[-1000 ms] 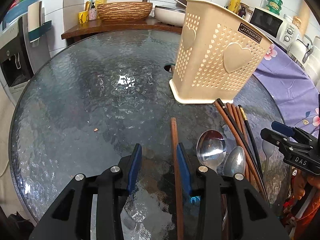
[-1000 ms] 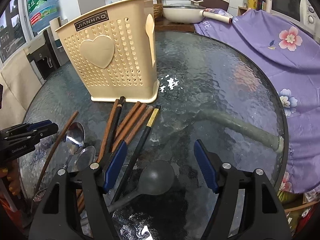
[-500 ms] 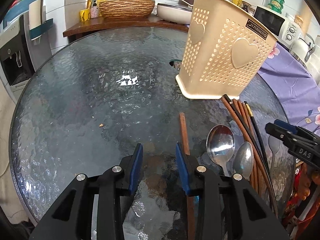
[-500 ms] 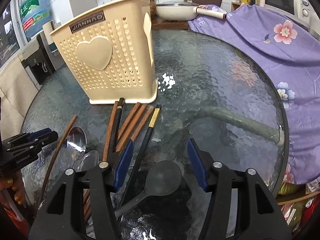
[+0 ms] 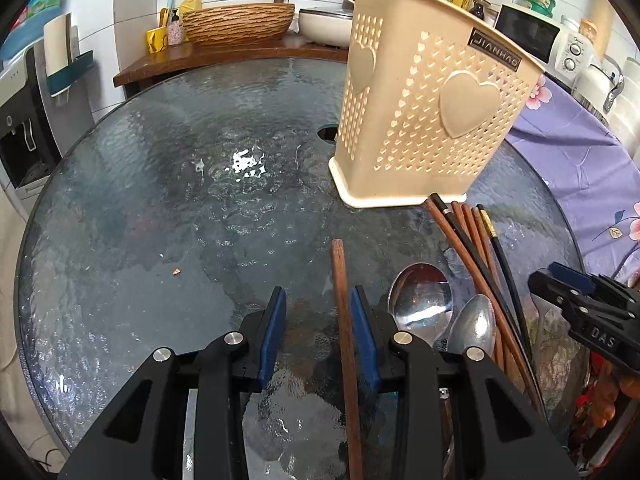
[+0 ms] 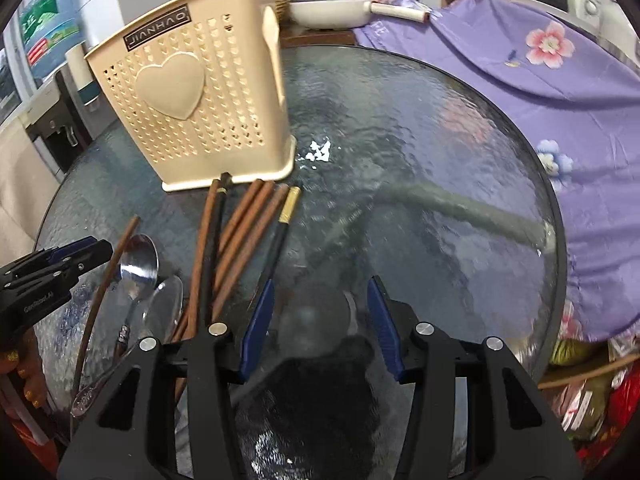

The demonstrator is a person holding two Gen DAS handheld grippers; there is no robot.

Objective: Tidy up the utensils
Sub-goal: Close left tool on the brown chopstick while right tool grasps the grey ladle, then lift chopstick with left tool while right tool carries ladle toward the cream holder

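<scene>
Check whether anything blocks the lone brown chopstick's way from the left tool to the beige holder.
Nothing visible does. The chopstick lies between the left tool's open jaws, and bare glass table stretches to the holder.

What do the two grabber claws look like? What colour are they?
Both are black plastic claws with blue pads inside each finger and round silver bolts at the joints. The left gripper and right gripper look like twins. Seen from the side, one carries white letters reading DAS, the other a small white word too blurred to read. No cables or sleeves show.
</scene>
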